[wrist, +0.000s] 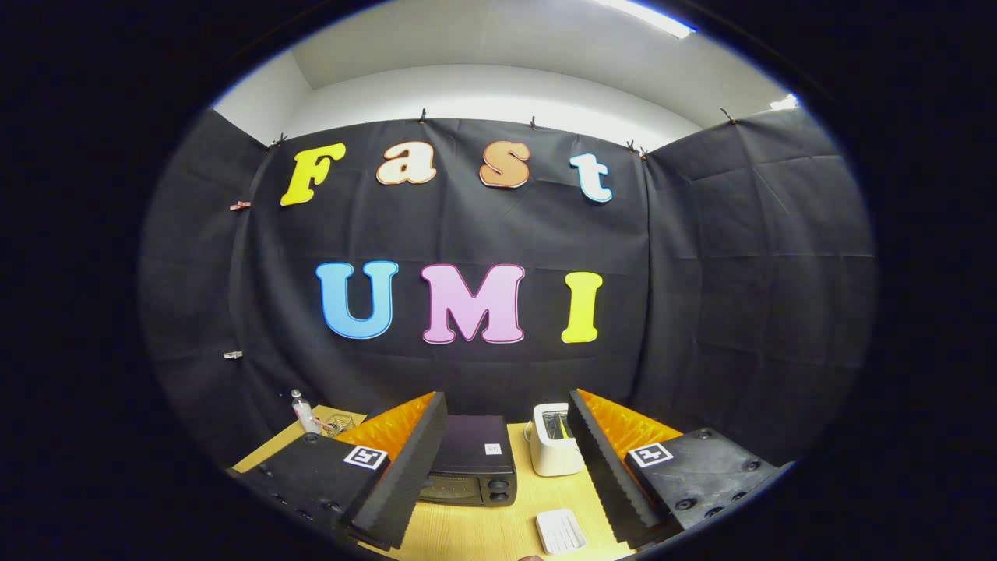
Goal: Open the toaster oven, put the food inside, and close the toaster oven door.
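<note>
1. Gripper view: the gripper [506,467] is spread wide, its fingers [413,460] pinching nothing, low in the frame above the wooden bench [483,530].
2. The black toaster oven [471,460], door closed, sits between the fingers at lower centre.
3. Right of it stands a white toaster [554,452]; a small white tray [561,531] lies nearer.
4. A small bottle [305,411] stands at lower left.

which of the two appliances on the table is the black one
The toaster oven, just ahead of the open gripper and beside its left finger, is black. The pop-up toaster to its right, by the other finger, is white with slots on top.
</note>
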Demonstrator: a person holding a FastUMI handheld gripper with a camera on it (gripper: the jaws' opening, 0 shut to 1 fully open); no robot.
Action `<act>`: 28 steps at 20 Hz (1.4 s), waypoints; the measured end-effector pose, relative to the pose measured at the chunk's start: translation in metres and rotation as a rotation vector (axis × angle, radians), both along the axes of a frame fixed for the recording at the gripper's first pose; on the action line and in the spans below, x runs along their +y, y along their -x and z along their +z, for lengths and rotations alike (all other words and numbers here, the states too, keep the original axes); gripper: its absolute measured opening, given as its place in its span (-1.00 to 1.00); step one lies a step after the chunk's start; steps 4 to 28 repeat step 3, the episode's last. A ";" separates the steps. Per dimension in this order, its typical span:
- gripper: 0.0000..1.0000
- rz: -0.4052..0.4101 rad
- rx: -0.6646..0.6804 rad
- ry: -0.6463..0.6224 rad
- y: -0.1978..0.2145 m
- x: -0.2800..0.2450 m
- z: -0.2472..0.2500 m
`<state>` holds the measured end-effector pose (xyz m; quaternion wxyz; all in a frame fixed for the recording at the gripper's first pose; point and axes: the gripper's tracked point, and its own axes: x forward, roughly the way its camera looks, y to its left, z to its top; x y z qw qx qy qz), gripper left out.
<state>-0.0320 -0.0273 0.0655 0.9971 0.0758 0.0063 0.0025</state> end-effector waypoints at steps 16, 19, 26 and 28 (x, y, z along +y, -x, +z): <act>0.92 -0.012 0.009 -0.007 -0.001 -0.005 -0.006; 0.92 -0.012 0.009 -0.007 -0.001 -0.005 -0.006; 0.92 -0.012 0.009 -0.007 -0.001 -0.005 -0.006; 0.92 -0.012 0.009 -0.007 -0.001 -0.005 -0.006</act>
